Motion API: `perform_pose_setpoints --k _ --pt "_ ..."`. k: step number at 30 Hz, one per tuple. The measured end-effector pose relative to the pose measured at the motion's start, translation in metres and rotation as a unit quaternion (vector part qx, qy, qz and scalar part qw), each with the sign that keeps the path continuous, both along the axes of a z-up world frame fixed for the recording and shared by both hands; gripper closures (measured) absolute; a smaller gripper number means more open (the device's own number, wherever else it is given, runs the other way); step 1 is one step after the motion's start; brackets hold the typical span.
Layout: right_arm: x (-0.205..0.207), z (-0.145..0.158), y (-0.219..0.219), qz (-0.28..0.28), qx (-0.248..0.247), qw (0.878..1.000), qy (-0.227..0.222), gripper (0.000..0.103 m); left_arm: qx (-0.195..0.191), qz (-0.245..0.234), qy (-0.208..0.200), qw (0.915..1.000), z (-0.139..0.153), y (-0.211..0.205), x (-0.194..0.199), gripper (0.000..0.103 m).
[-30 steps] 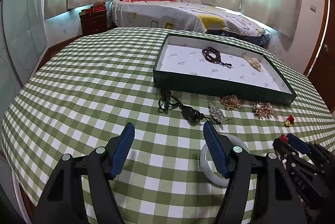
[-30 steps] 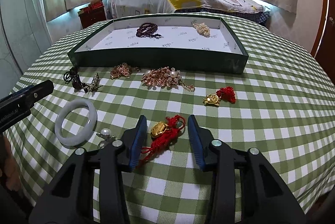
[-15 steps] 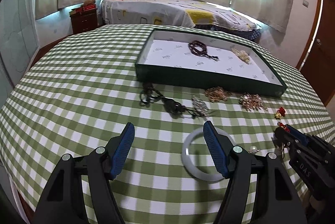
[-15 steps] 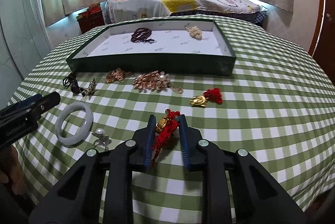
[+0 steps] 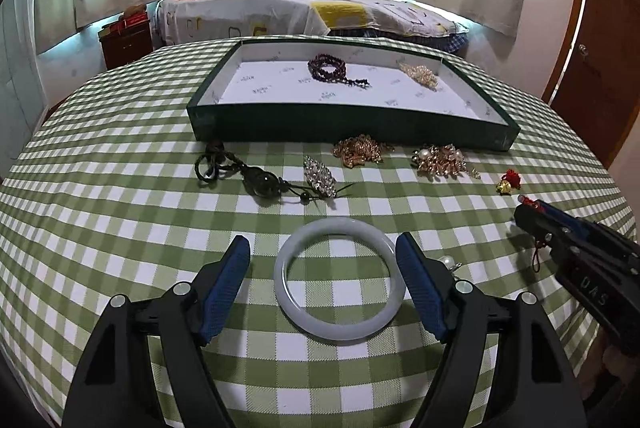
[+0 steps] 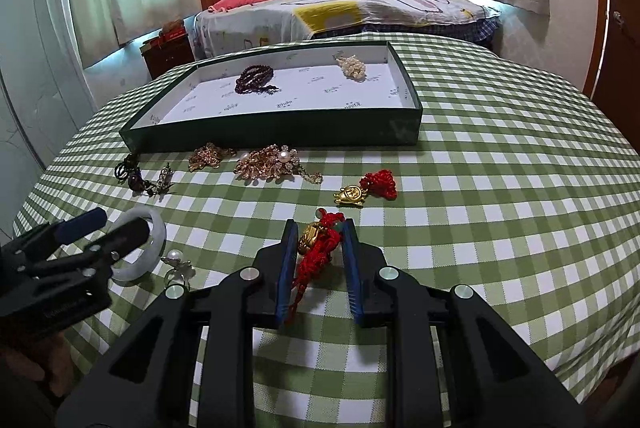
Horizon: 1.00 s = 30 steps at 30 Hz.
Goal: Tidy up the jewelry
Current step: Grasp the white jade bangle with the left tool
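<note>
My left gripper point(image 5: 322, 250) is open, with a white jade bangle point(image 5: 339, 278) lying flat on the checked cloth between its blue pads. My right gripper point(image 6: 319, 228) is shut on a red-cord charm with a gold piece point(image 6: 318, 240); its tassel hangs down. It also shows in the left wrist view point(image 5: 528, 206). The green jewelry tray point(image 5: 352, 128) stands further back. It holds a dark bead bracelet point(image 5: 334, 70) and a pale pearl piece point(image 5: 420, 74).
Loose pieces lie before the tray: a black cord pendant point(image 5: 248, 176), a silver brooch point(image 5: 320, 180), two gold brooches point(image 5: 362, 150), a second red and gold charm point(image 6: 366, 190), a small pearl item point(image 6: 176, 258). A bed stands beyond the round table.
My left gripper has swung right and now straddles the bangle. My right gripper has closed on the red-cord charm and lifted it a little.
</note>
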State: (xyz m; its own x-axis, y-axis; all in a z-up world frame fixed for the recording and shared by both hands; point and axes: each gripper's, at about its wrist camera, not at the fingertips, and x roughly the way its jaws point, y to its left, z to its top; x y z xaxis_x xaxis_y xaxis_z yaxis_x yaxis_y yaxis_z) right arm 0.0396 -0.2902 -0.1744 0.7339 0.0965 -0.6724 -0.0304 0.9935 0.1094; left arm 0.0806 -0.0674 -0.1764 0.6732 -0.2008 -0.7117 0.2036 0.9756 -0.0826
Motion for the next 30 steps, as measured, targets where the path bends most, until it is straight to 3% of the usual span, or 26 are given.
perform_pose_setpoints --k 16,30 --pt "0.001 -0.003 0.003 0.004 0.001 1.0 0.002 0.081 0.005 -0.01 -0.008 0.9999 -0.008 -0.007 0.001 0.027" --pt "0.001 -0.003 0.006 0.006 0.002 1.0 0.004 0.081 0.036 -0.018 -0.015 0.9991 -0.011 -0.014 -0.001 0.026"
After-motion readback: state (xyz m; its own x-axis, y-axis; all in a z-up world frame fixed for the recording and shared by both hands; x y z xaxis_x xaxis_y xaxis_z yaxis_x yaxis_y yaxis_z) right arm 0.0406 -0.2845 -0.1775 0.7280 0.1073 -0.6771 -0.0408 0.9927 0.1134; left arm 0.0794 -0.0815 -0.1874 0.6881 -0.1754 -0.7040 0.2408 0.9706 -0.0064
